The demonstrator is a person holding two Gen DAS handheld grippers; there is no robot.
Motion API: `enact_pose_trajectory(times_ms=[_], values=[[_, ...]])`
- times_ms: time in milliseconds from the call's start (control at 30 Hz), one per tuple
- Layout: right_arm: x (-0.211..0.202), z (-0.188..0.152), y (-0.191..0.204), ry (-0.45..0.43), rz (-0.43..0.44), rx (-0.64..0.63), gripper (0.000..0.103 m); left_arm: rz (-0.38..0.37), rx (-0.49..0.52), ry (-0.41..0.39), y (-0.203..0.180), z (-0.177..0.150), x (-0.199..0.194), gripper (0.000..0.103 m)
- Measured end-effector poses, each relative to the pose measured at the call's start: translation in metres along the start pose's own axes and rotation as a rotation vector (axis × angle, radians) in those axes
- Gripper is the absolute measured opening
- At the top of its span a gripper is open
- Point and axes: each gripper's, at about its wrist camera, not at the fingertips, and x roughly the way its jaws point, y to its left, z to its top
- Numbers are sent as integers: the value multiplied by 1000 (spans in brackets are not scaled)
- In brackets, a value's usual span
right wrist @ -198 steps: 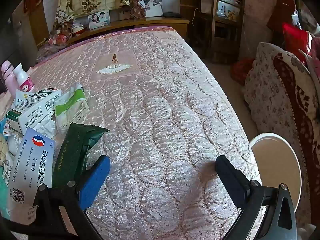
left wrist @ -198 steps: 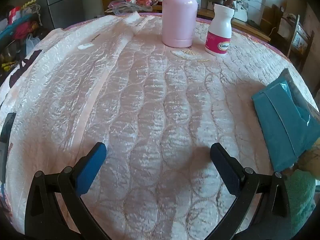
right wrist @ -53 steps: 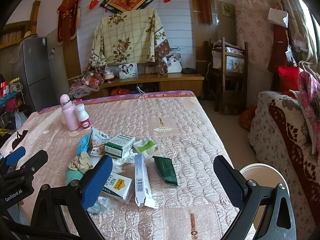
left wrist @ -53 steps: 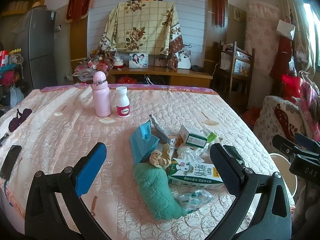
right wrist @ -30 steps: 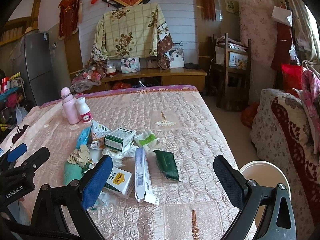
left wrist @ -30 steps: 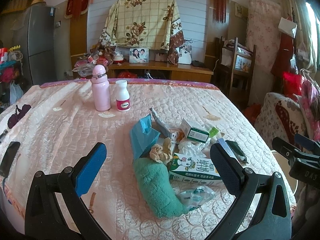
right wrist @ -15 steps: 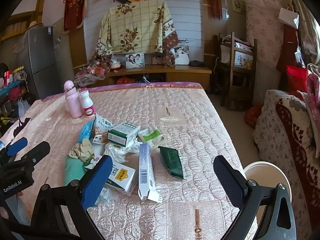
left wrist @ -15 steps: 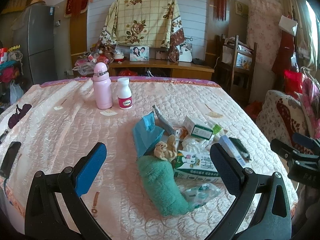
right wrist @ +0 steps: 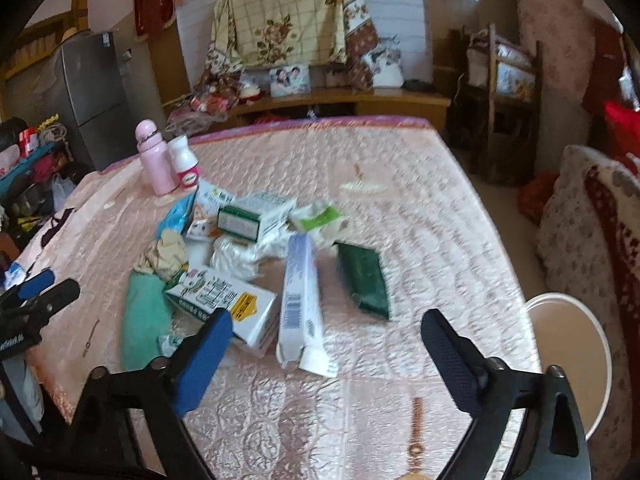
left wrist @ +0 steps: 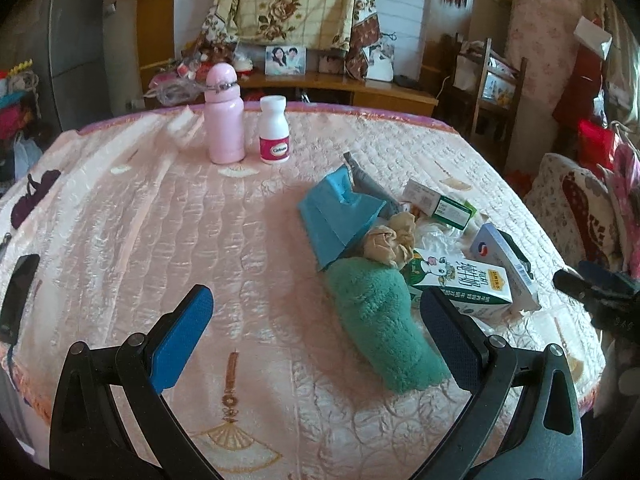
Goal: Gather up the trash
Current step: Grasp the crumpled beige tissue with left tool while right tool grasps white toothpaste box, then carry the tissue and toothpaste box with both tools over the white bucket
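Trash pile [right wrist: 256, 248] sits mid-frame on bed [right wrist: 400, 208], white bin [right wrist: 568, 356] lower right, handy for dropping. My right gripper [right wrist: 326, 344] closing a bit, nothing between jaws, lined up on long box [right wrist: 300, 300]. Left gripper [left wrist: 316, 336] wide apart, empty, near green towel [left wrist: 380, 320].

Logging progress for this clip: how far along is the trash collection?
Nothing looks collected: the white bin shows no trash. Neither gripper holds anything; the right gripper is closing on empty air above the long box. The whole pile, including the milk carton, is left.
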Motion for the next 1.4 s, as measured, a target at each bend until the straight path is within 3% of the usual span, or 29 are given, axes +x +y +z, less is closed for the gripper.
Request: enact_pose_trajectory(times_ms=[167, 267, 400, 533, 633, 700, 800, 1000, 1167, 1400], values=[[21, 3, -7, 59, 78, 47, 71, -70, 15, 29, -12, 16, 14, 103], [38, 11, -9, 96, 120, 77, 61, -109, 57, 47, -27, 25, 26, 95], [57, 23, -6, 128, 133, 72, 51, -122, 108, 87, -43, 35, 49, 85], [77, 33, -2, 163, 163, 72, 46, -76, 149, 148, -54, 41, 78, 74], [91, 35, 2, 182, 151, 46, 43, -65, 166, 196, -58, 42, 96, 52], [100, 33, 2, 198, 165, 48, 34, -72, 160, 220, -57, 43, 104, 29], [110, 31, -3, 212, 176, 70, 23, -88, 147, 234, -54, 45, 104, 21], [92, 28, -13, 177, 206, 91, 19, -142, 114, 194, -46, 57, 71, 17], [64, 29, -19, 129, 218, 100, 19, -244, 71, 159, -51, 71, 38, 17], [23, 19, -38, 84, 200, 107, 19, -313, 119, 147, -98, 70, 16, 17]])
